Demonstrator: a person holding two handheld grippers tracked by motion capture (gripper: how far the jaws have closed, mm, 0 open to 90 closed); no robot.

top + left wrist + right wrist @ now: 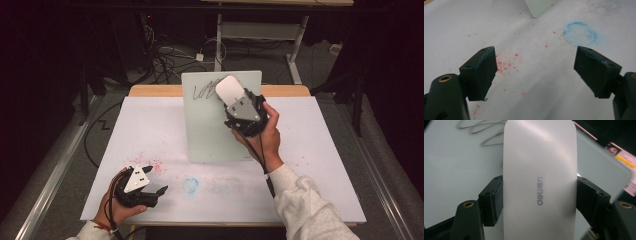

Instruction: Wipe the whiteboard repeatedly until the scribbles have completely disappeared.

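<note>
A small pale whiteboard (210, 130) lies on the white table sheet (310, 165), with a dark scribble (201, 92) near its far edge. My right gripper (234, 101) is shut on a white oblong eraser (228, 89) and holds it over the board's far part, just right of the scribble. In the right gripper view the eraser (539, 175), marked "deli", sits clamped between both pads above the board (454, 172); the scribble (480, 135) lies at upper left. My left gripper (156, 180) rests near the table's front left, open and empty (541, 72).
Red specks (505, 63) and a blue ring stain (580, 33) mark the sheet ahead of the left gripper. The board's near corner (537, 7) lies farther off. Cables (165, 57) and a desk frame (260, 30) stand on the floor beyond the table.
</note>
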